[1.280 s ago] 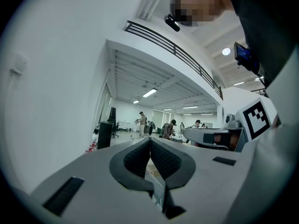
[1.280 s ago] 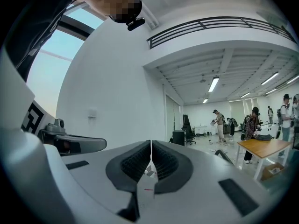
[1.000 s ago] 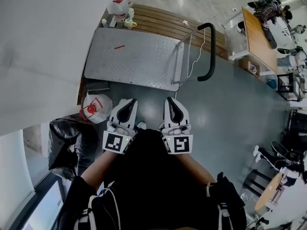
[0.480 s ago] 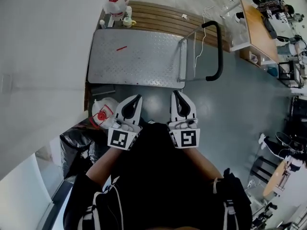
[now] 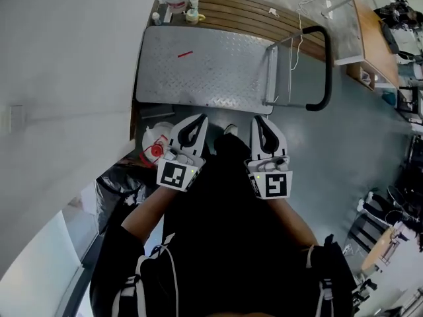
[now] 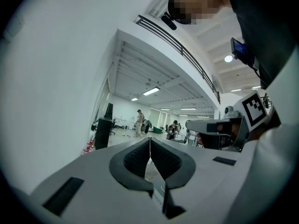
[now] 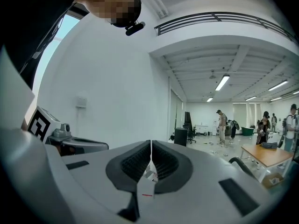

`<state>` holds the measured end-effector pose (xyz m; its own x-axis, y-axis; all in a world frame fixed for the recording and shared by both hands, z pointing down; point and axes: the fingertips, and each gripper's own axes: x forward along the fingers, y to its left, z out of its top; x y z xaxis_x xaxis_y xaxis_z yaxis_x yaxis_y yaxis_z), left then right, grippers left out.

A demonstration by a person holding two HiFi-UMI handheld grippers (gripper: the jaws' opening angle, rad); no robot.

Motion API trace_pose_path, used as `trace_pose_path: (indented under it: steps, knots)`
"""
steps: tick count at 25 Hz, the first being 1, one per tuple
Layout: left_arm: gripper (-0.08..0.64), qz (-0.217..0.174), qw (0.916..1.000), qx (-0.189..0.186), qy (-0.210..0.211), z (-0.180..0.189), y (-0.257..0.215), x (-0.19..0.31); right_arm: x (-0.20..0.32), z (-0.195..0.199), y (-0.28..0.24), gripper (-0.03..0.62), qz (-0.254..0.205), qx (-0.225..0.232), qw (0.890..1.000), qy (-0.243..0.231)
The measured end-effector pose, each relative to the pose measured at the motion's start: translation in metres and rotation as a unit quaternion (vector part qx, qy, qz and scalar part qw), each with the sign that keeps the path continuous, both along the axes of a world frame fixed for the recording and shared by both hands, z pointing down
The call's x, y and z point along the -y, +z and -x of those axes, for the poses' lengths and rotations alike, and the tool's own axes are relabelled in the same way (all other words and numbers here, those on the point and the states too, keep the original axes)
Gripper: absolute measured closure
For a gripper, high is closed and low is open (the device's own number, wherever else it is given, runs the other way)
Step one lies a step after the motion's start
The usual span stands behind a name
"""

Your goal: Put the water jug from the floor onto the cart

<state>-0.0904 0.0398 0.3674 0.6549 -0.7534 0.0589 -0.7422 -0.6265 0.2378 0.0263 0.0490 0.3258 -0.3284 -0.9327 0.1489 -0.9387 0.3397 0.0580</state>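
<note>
The white wall [image 5: 59, 65] bounds the left side. A black bag [image 5: 115, 185] lies just beside the water jug [image 5: 152, 147], which stands on the floor near the cart [image 5: 211, 78] deck. The left gripper [image 5: 197, 121] partly covers the jug. Its jaws are closed and empty, as are those of the right gripper [image 5: 262, 121]. The cart handle [image 5: 325, 65] stands at the right.

I had the left gripper [image 5: 197, 119] and right gripper [image 5: 260, 120] side by side before the cart's [image 5: 218, 78] near edge. The water jug [image 5: 153, 144] stood on the floor off its near-left corner, just left of the left gripper.
</note>
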Motion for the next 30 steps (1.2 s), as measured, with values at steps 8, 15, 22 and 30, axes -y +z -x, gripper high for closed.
trace_pose_path:
  steps: [8,15,22,30]
  knots:
    - [0.541,-0.011,0.9993,0.013,-0.034,0.011,-0.002,0.011,0.024,0.008,-0.007,0.572,-0.023,0.014,0.999,-0.021]
    - [0.54,0.017,0.998,0.02,-0.058,0.03,0.019,0.014,0.026,0.007,-0.006,0.572,-0.022,0.022,0.999,-0.027]
    - [0.54,0.067,0.9944,0.034,-0.074,0.068,0.068,0.014,0.02,0.016,0.004,0.572,-0.005,0.024,0.999,-0.032]
    - [0.538,0.108,0.9891,0.044,-0.09,0.096,0.097,0.001,0.018,0.036,0.01,0.572,0.007,0.017,0.999,-0.044]
